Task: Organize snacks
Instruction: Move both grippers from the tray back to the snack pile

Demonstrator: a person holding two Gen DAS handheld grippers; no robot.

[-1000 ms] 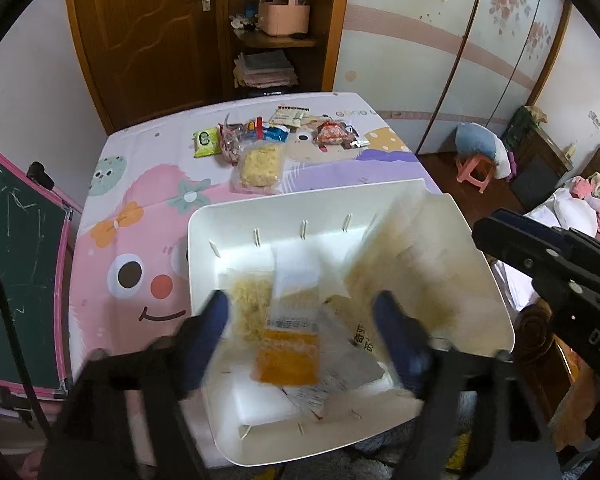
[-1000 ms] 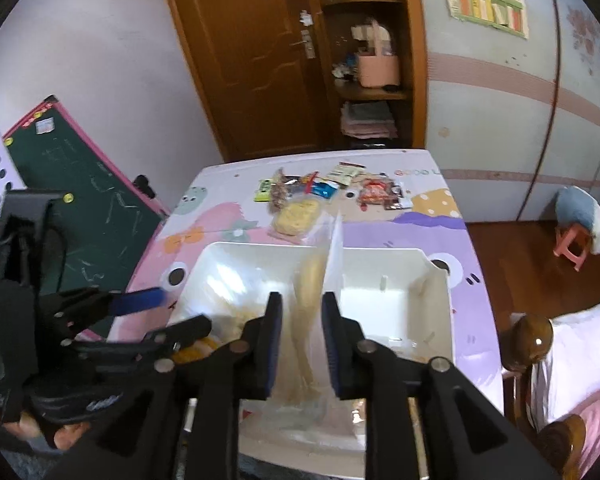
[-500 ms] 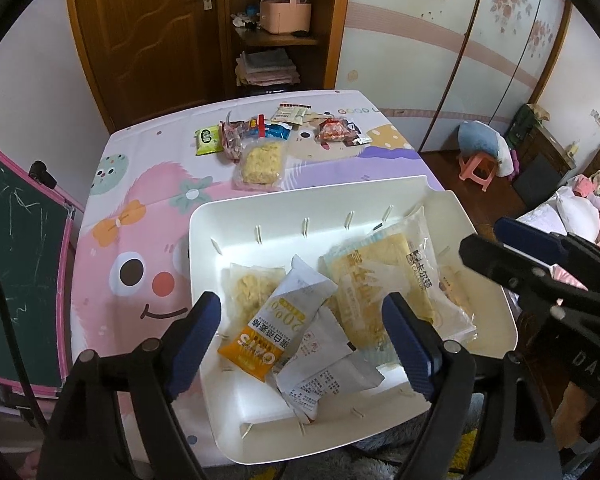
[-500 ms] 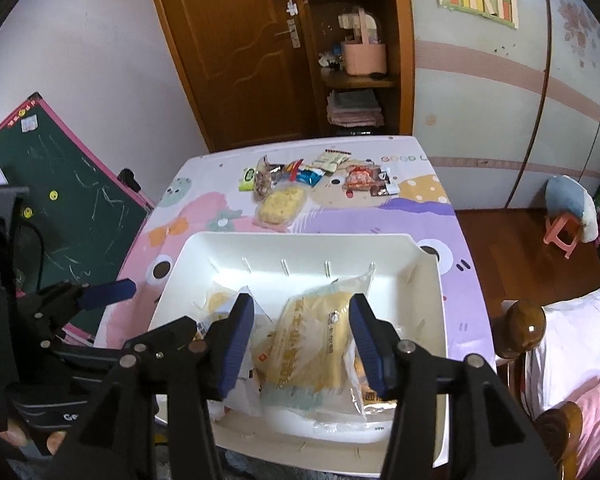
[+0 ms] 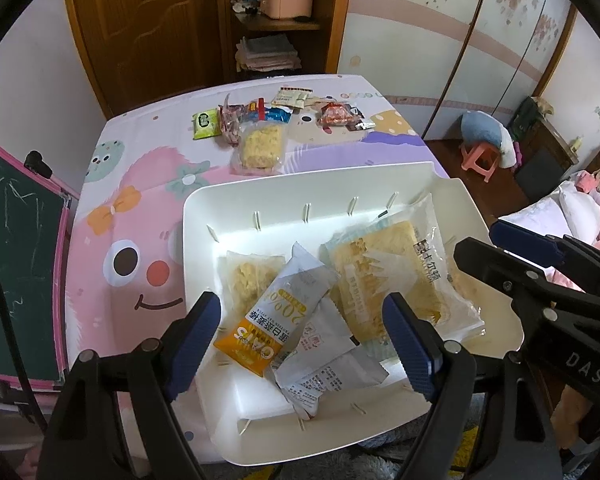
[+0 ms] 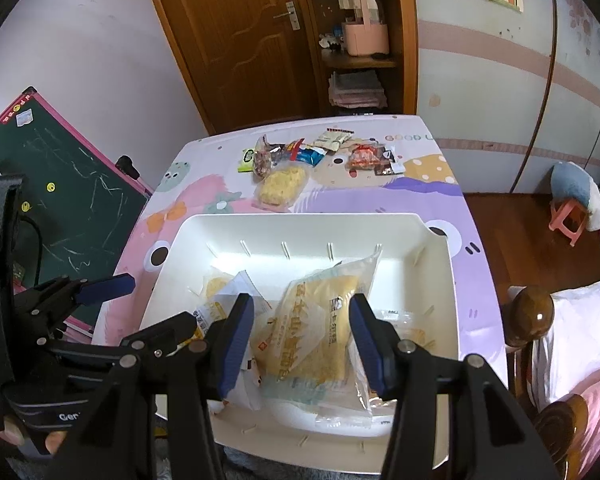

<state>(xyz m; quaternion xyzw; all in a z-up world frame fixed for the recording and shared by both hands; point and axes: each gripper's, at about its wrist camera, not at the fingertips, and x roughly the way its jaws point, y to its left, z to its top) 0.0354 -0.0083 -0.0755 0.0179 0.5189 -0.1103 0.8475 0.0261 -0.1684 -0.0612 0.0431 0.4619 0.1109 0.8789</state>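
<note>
A white bin [image 5: 204, 208] stands at the near edge of the cartoon-print table. In it lie a large yellow bread packet [image 5: 388, 276], an orange-and-white oat packet [image 5: 272, 320], a clear packet of yellow cake [image 5: 248, 276] and white packets [image 5: 328, 364]. My left gripper [image 5: 302, 340] hovers open above the oat packet without touching it. My right gripper [image 6: 304, 344] hangs open over the bread packet [image 6: 320, 320], its pads clear of it. Each gripper also shows at the edge of the other view: the right gripper [image 5: 540, 264] and the left gripper [image 6: 84, 292].
Several loose snacks lie at the table's far end: a yellow cake packet [image 5: 260, 148], a green packet [image 5: 206, 122], a red packet [image 5: 336, 116]. A green chalkboard [image 5: 16, 240] leans on the left. A bed [image 6: 580, 340] and a pink stool [image 6: 568, 220] are on the right.
The right gripper opened and let go of the bread packet, which dropped flat into the bin. The oat packet, blurred between the left fingers before, now rests in the bin.
</note>
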